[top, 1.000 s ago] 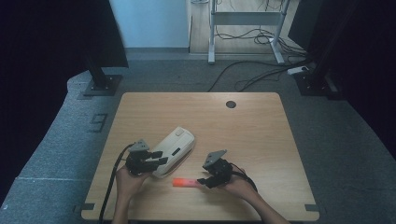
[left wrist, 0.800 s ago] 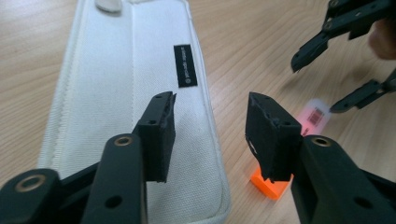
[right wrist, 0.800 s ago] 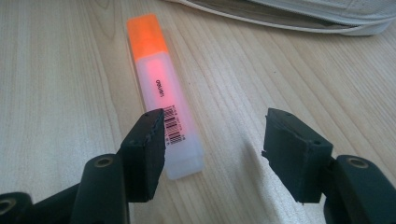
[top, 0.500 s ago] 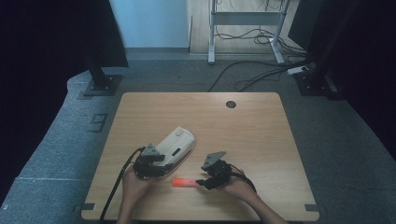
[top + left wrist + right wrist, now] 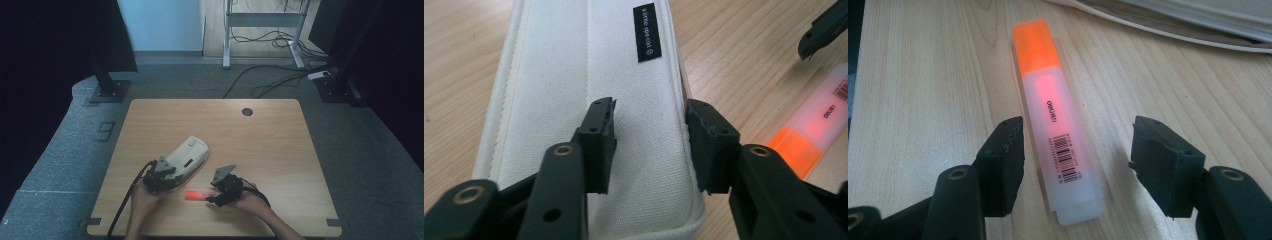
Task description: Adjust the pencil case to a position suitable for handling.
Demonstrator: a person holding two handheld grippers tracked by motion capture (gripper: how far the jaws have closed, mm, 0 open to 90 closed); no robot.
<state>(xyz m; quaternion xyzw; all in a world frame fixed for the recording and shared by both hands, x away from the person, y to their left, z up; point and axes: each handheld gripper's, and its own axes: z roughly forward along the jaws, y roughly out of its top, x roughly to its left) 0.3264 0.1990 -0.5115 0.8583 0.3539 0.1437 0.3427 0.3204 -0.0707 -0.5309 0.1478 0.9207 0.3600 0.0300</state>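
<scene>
A white fabric pencil case (image 5: 192, 152) lies slanted on the wooden table (image 5: 280, 135), with a black label (image 5: 647, 33) on its top. My left gripper (image 5: 651, 137) is at the case's near end (image 5: 165, 175). Its jaws have just been closing with the case's right part between them; one pad presses into the top fabric, the other sits against the side edge. An orange highlighter (image 5: 1053, 115) lies flat to the right of the case (image 5: 196, 195). My right gripper (image 5: 1078, 150) stands open around its clear end, with a gap on each side.
A round cable hole (image 5: 247, 111) sits near the table's far edge. A cable (image 5: 125, 205) trails from the left gripper off the front edge. Beyond the table are dark stands and floor cables (image 5: 260, 85).
The left gripper has edged slightly to the right at the case's near end. The right gripper and the highlighter have kept still.
</scene>
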